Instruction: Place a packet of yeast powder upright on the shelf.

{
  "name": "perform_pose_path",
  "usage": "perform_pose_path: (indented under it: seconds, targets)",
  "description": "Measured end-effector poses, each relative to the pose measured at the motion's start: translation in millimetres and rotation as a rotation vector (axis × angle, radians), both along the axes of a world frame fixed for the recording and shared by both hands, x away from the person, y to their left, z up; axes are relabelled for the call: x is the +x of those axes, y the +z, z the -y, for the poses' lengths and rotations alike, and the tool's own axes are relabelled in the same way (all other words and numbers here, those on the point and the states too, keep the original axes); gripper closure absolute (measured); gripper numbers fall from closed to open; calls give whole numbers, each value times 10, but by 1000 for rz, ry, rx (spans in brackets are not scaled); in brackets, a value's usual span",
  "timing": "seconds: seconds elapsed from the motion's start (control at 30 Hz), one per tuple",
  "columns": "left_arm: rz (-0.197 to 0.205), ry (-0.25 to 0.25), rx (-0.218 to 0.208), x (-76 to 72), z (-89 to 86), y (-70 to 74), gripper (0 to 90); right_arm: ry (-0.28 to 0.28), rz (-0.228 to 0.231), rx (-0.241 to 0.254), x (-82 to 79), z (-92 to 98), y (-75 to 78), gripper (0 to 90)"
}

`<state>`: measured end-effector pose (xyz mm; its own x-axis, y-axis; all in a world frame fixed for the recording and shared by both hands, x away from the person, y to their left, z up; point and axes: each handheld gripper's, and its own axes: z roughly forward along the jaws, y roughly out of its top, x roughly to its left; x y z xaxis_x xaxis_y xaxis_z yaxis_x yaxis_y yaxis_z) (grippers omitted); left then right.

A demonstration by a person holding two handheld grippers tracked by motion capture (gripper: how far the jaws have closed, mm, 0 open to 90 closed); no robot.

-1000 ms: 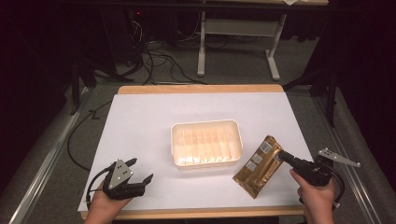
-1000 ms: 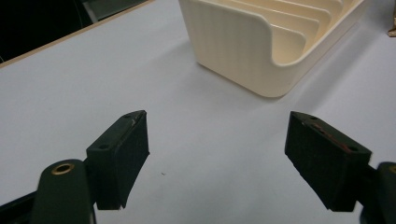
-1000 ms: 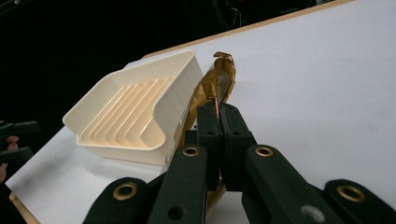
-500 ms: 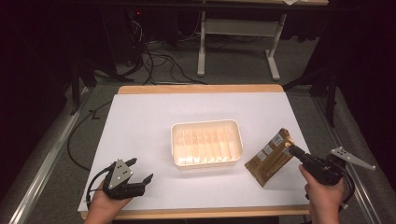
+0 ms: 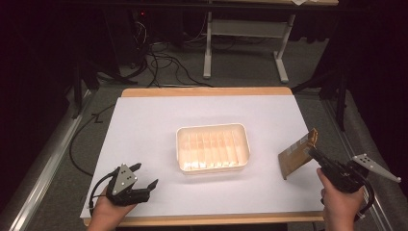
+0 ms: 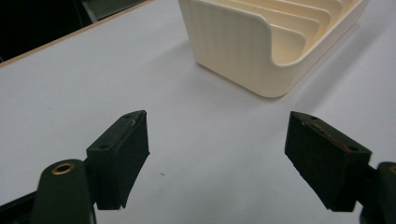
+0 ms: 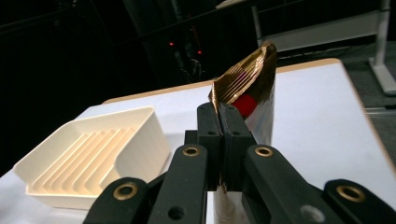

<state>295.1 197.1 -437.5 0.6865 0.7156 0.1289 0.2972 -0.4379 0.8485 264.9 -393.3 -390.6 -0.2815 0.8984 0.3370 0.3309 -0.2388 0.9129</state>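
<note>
The right hand-held gripper (image 5: 315, 155) pinches a gold foil packet (image 5: 296, 156) by its edge, lifted tilted over the right part of the white bench (image 5: 154, 120), beside the ribbed cream tray (image 5: 213, 147). The left hand-held gripper (image 5: 144, 177) rests spread wide, holding nothing, near the bench's front left corner.

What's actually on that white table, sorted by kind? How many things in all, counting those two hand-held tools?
Cream ribbed tray: 1
Gold foil packet, pinched in the right gripper: 1
Hand-held grippers, the left gripper included: 2
Total: 4
</note>
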Motion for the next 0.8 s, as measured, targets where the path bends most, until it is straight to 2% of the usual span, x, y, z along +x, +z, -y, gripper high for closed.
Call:
perform_pose_path:
  seconds: [0.13,0.23,0.27,0.47,0.63,0.8]
  targets:
    - [-2,0,-1,1,-1,-2,221,24,6,-5,28,-90,7,897]
    - [-2,-2,1,3,0,-3,221,52,8,35,48,-129,-17,896]
    - [-1,-2,2,3,-1,-3,221,72,12,64,65,-155,-35,896]
    - [-2,-1,-1,3,-3,-2,222,103,14,116,102,-191,-67,896]
    - [-1,-2,2,4,0,-3,222,93,25,106,86,-178,-48,898]
    - [-1,-1,0,5,-5,-2,222,79,62,107,41,-129,9,900]
